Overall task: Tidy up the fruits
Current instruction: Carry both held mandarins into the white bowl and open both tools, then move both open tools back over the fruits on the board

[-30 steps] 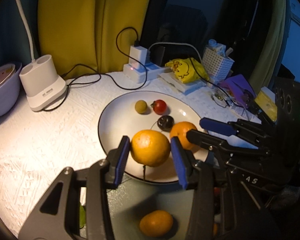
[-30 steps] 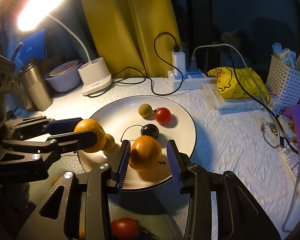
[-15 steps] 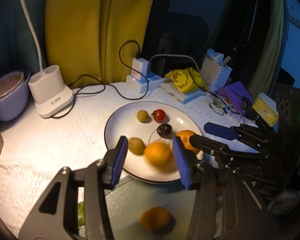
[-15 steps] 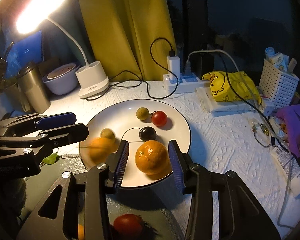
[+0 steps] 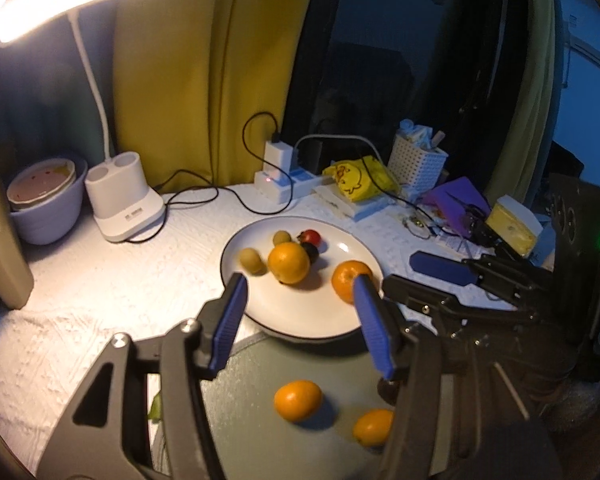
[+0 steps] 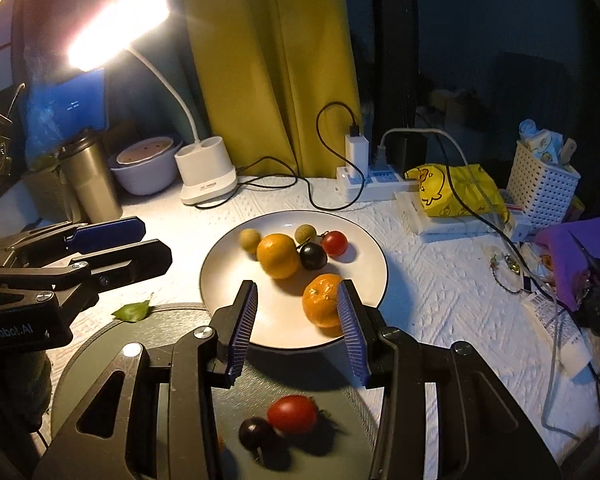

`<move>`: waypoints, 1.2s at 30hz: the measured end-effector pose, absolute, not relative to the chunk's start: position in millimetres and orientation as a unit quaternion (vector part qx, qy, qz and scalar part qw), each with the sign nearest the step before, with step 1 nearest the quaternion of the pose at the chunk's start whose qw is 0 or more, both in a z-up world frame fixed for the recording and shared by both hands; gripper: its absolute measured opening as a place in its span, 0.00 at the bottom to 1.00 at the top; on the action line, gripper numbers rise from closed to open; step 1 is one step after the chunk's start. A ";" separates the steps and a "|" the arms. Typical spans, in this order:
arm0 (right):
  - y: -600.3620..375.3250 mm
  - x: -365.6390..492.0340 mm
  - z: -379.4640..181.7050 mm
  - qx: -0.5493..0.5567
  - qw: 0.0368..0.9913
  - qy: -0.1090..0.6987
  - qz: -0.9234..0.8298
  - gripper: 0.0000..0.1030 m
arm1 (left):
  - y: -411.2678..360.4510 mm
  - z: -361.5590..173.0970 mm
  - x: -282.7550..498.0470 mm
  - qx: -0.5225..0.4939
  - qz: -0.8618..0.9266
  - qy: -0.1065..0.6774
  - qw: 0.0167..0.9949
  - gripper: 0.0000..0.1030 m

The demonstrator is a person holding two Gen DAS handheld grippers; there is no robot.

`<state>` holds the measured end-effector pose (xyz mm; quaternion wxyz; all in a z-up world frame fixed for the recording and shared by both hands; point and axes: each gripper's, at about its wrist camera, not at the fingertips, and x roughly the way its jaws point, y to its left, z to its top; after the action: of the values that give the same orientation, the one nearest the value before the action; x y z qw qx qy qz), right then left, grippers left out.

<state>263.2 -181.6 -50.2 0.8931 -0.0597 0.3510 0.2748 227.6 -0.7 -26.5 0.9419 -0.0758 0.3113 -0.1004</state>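
A white plate (image 5: 292,312) (image 6: 352,248) holds two oranges (image 5: 289,262) (image 5: 349,280), two small yellow-green fruits (image 5: 252,260), a red cherry tomato (image 6: 335,242) and a dark one (image 6: 313,256). My left gripper (image 5: 300,320) is open and empty above the plate's near rim. My right gripper (image 6: 296,328) is open and empty, with the nearer orange (image 6: 322,300) just beyond its right finger. A dark round mat (image 5: 260,384) (image 6: 320,396) near me carries two small oranges (image 5: 298,400) (image 5: 374,426), a red tomato (image 6: 292,414) and a dark fruit (image 6: 256,432).
A white lamp base (image 6: 207,176) with cables, a power strip (image 6: 374,180), a steel tumbler (image 6: 90,178) and a lilac bowl (image 6: 146,166) stand behind the plate. A yellow bag (image 6: 456,192), white basket (image 6: 544,184) and purple clutter (image 6: 572,256) lie right. A green leaf (image 6: 134,310) lies by the mat.
My left gripper let go of its orange, which now rests on the plate by the dark tomato. Both grippers opened wider and pulled back and up from the plate.
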 end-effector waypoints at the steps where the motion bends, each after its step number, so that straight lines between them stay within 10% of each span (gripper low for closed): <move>1: -181.7 259.5 -48.1 -0.060 0.894 0.349 0.275 0.42 | -0.4 -24.2 222.8 -0.075 -0.100 0.308 0.943 0.55; 36: -199.2 167.8 -45.1 -0.066 0.895 0.348 0.272 0.43 | -13.4 -37.3 131.1 -0.077 -0.103 0.313 0.941 0.55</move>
<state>167.8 -199.2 -45.1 0.8948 -0.0655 0.3476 0.2723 131.1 -13.4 -37.3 0.9409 -0.0773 0.3133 -0.1031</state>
